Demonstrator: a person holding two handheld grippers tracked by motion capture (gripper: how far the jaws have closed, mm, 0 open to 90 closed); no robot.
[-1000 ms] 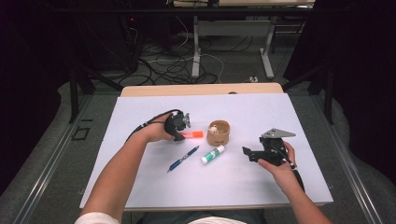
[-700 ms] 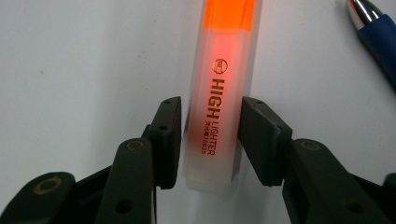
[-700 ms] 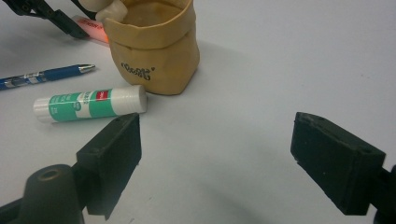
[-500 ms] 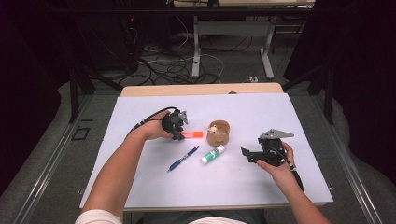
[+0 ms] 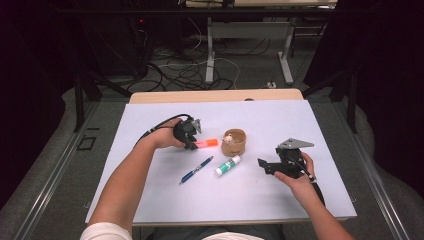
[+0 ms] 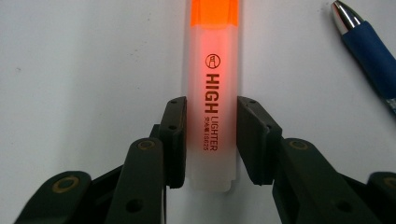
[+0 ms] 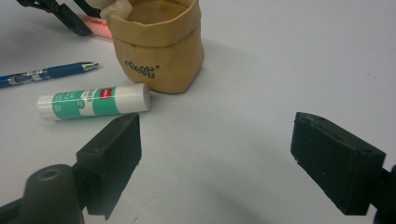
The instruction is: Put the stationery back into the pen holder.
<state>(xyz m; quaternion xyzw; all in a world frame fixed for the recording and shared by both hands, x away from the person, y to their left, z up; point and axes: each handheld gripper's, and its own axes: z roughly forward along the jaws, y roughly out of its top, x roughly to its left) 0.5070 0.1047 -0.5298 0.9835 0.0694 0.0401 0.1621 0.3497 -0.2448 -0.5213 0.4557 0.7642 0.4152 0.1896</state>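
Left tongs (image 6: pixel 210 140) closing in on the highlighter (image 6: pixel 212 93), pads seemingly touching; lifting likely next. Right tongs (image 7: pixel 233 154) idling wide.

A lab: loose floor cables (image 5: pixel 190 70), bare desk frames (image 5: pixel 287 55).

Overhead light falls evenly on the white table (image 5: pixel 260 200); surroundings stay dark. Shadows are soft. The high view is slightly blurred.
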